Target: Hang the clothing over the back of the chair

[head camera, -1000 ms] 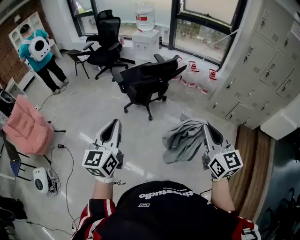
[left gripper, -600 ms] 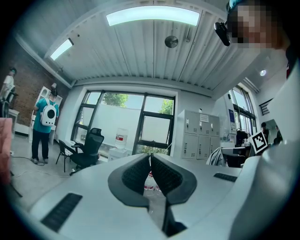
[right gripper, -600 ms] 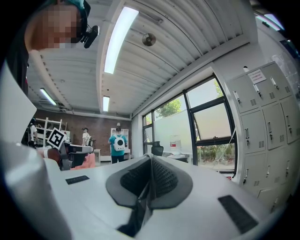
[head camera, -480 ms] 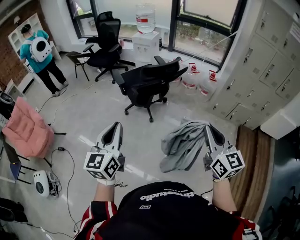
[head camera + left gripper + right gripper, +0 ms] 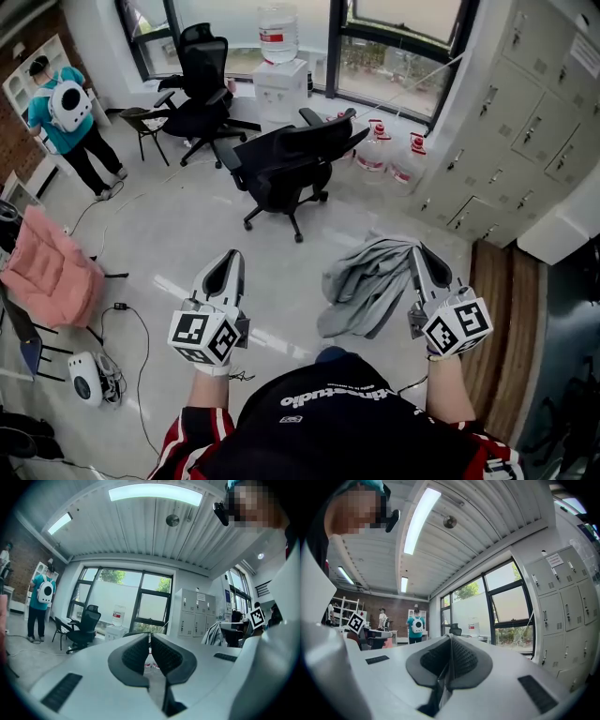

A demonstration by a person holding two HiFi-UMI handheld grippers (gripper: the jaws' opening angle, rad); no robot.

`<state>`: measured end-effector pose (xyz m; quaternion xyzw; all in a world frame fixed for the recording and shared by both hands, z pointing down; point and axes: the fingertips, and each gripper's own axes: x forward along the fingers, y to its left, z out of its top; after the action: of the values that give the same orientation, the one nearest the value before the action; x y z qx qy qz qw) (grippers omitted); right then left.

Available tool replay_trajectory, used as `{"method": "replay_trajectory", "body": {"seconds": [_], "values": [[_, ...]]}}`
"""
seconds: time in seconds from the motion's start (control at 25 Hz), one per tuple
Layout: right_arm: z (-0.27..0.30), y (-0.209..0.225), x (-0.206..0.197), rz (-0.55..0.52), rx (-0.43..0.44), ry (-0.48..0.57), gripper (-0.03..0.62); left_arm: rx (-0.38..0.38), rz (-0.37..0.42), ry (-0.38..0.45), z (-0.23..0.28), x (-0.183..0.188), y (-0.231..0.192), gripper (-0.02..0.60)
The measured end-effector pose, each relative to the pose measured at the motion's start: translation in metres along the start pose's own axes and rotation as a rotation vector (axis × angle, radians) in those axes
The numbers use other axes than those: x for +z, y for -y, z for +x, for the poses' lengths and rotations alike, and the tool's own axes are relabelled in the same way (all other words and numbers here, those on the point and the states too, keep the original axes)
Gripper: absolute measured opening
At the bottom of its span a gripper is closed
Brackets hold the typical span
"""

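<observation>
Pale glossy floor (image 5: 169, 234), windows (image 5: 384, 56) beyond, black chair (image 5: 286, 164) ahead. Crumpled grey clothing (image 5: 361, 286) dangles, pinched by the right hand-held gripper (image 5: 418, 251); left hand-held gripper (image 5: 227, 259) clenched, empty.

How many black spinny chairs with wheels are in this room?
2. The nearer chair stands in the middle of the room. The farther chair is behind it, by the window. More may be hidden outside the picture.
</observation>
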<state>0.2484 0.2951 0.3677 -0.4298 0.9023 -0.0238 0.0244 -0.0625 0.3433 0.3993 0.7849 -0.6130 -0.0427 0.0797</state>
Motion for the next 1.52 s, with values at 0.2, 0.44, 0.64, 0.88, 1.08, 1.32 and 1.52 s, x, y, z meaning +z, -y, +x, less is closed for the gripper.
{"method": "replay_trajectory", "body": {"seconds": [0.2,0.44,0.64,0.88,1.08,1.32,1.52], "values": [[0.023,0.003,-0.002,-0.031,0.025,0.009,0.020,0.006,0.000,0.008,0.021,0.002,-0.012,0.033],[0.071,0.028,-0.001,-0.006,0.064,0.013,0.020,0.004,0.006,0.014,0.073,0.011,-0.026,0.028],[0.117,0.054,0.000,0.013,0.080,0.015,0.021,-0.006,0.021,0.023,0.129,0.025,-0.037,0.029],[0.174,0.095,0.002,0.051,0.110,0.028,0.021,0.000,0.033,0.026,0.197,0.035,-0.050,0.028],[0.217,0.132,0.002,0.031,0.145,0.017,0.021,0.022,0.047,0.023,0.244,0.041,-0.054,0.028],[0.263,0.160,0.005,0.038,0.172,0.009,0.021,0.064,0.054,0.022,0.277,0.051,-0.066,0.028],[0.289,0.176,0.006,0.056,0.169,0.009,0.021,0.092,0.053,0.016,0.295,0.057,-0.081,0.028]]}}
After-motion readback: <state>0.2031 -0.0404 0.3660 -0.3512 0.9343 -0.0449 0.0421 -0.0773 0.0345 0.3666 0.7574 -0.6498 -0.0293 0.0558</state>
